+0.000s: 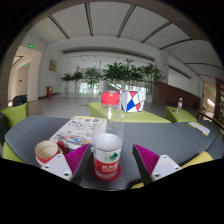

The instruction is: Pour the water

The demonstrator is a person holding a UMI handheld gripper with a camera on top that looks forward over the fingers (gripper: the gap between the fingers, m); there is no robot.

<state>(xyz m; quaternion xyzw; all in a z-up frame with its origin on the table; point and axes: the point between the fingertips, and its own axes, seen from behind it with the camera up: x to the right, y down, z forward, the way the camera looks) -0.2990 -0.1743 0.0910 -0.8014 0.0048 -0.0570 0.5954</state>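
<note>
While the gripper point(107, 166) stands wide open holding nothing, the clear bottle point(108, 140), red-capped, stands upright between its fingers with gaps either side, on the grey table point(160, 138). Left of the bottle sits a cup point(46, 152); behind it, papers point(80, 128) and open hall floor

A single view rides on the gripper point(106, 172), low and close above the grey desk point(150, 138), facing forward along both fingers point(68, 160). It looks level across the desk into a wide hall beyond, towards potted plants point(118, 73) and windows.
</note>
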